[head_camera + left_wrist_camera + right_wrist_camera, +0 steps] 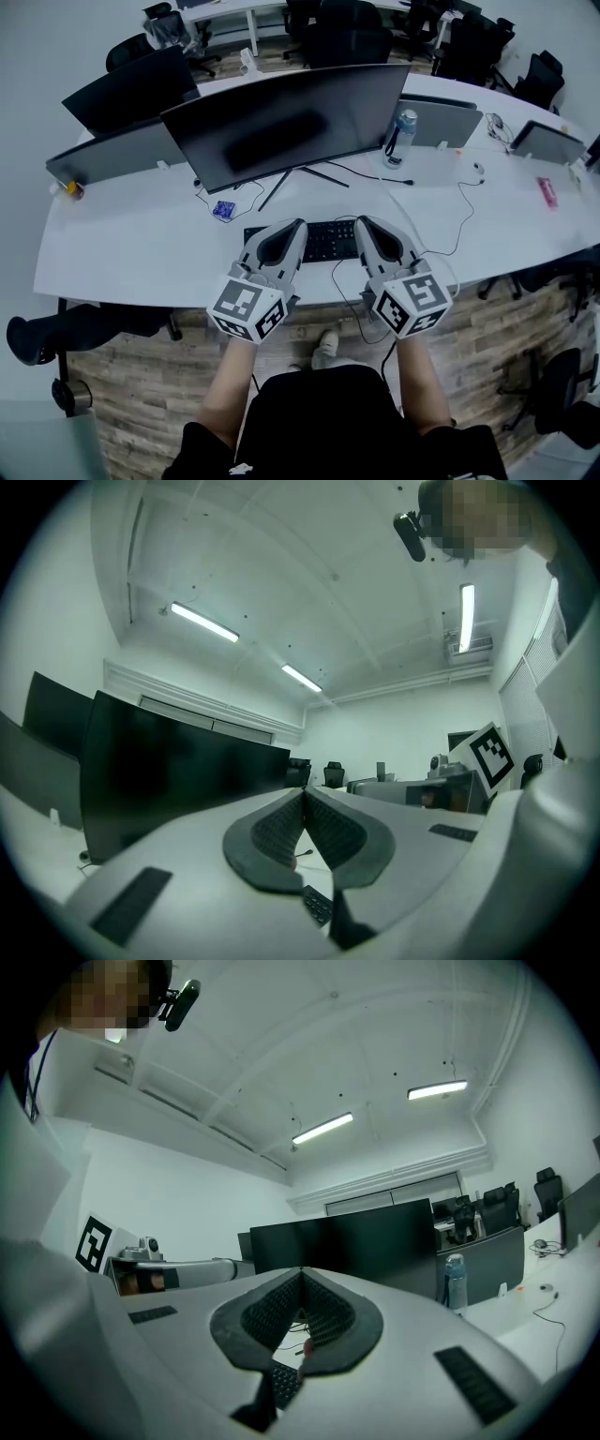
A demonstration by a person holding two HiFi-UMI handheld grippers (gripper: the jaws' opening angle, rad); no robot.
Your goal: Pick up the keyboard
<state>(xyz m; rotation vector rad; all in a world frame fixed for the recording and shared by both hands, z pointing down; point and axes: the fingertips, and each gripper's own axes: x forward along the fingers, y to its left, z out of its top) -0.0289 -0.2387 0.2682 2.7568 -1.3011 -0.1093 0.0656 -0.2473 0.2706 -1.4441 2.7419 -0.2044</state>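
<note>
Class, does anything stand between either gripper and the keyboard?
Nothing visible does. The left gripper and right gripper, both shut, sit right over the two ends of the keyboard, with no object between.

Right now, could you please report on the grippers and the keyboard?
Left gripper shut, empty. Right gripper shut, empty. Keyboard flat on desk, below both tips. Cable trails beside right gripper.

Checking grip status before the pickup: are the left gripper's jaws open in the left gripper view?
No, the left gripper has its jaws closed tip to tip, with nothing between them.
</note>
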